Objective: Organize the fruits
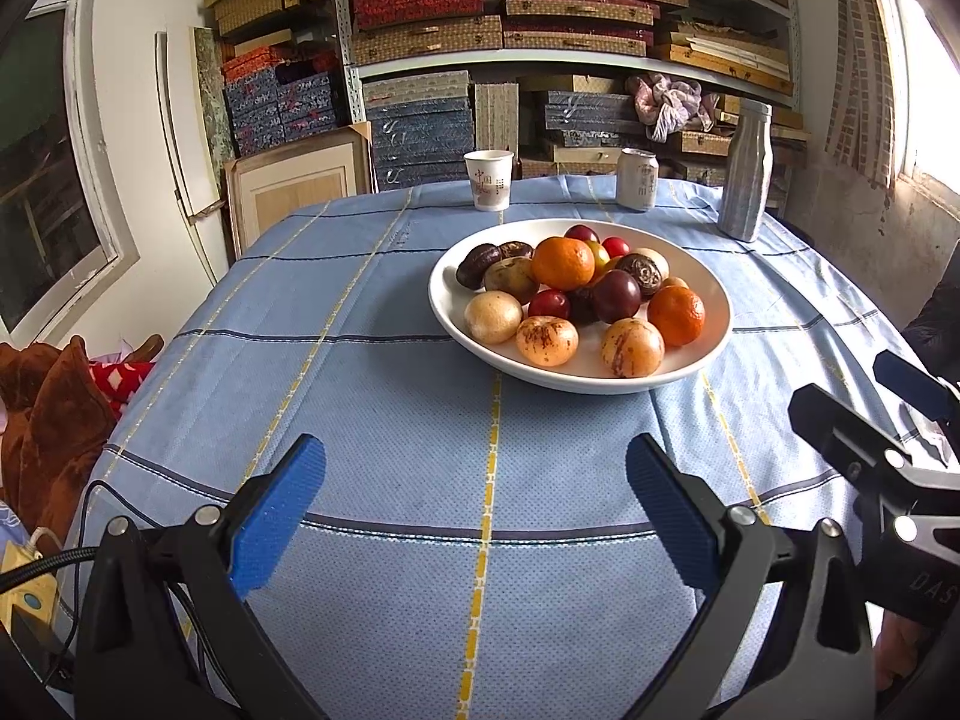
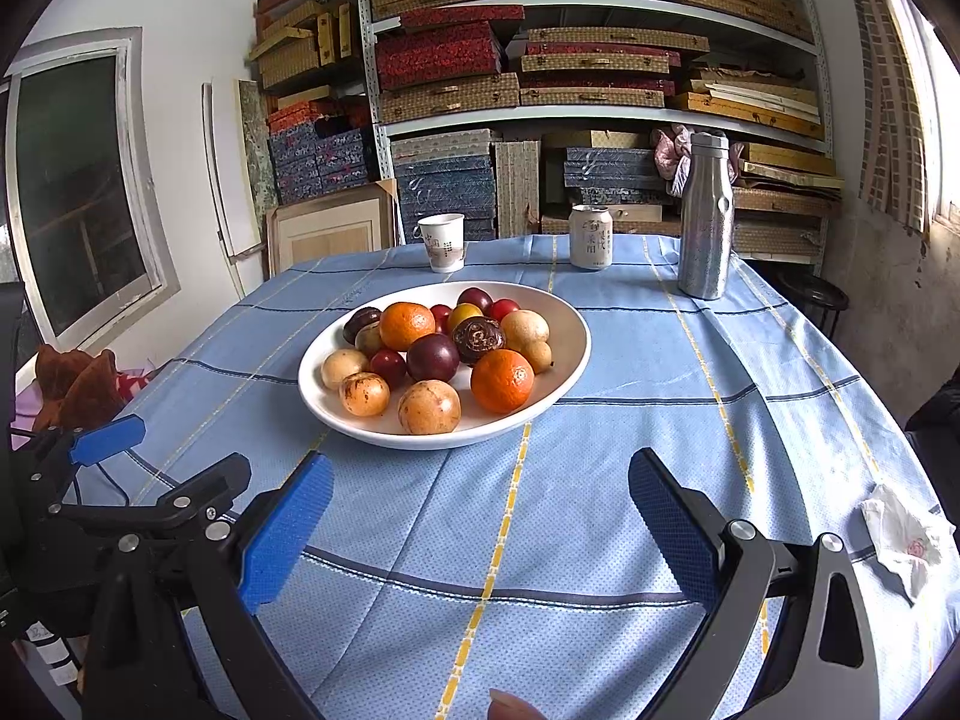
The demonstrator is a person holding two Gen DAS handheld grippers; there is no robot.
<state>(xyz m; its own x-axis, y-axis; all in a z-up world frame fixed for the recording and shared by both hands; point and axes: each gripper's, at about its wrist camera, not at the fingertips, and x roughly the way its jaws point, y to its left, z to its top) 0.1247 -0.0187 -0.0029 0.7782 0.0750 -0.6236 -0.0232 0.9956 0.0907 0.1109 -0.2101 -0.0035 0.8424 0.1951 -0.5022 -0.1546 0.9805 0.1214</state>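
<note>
Both tools hover low over the near edge of the counter. Left hand-held gripper (image 1: 474, 516): blue pads spread wide, nothing between them, only blue checked tablecloth (image 1: 372, 396) below. Right hand-held gripper (image 2: 480, 525): likewise spread wide and empty. In the left wrist view the right tool shows at the right edge; in the right wrist view the left tool sits at the lower left. A fingertip (image 2: 510, 708) peeks in at the bottom of the right wrist view.

White bowl (image 1: 714, 306) stands past the near edge, about mid-counter, ahead of both tools and apart from them. All visible fruit lies heaped in it. Two oranges: one orange (image 1: 562, 263) on top of the heap toward the far side, a second orange (image 1: 676, 315) at the near right rim. Dark plum (image 1: 616, 295) sits in the middle. Three pale speckled round fruits (image 1: 546, 341) line the near rim. Small red fruits (image 1: 548, 303) are tucked among them, with dark wrinkled ones toward the far left side; kinds not certain.

Along the far edge of the counter, left to right: paper cup (image 1: 489, 180), drink can (image 1: 637, 178), silver bottle (image 1: 746, 171), all upright and well apart from the bowl. Crumpled tissue (image 2: 906, 531) lies near the counter's right edge. Shelves of stacked boxes (image 1: 510, 30) stand behind the counter.
</note>
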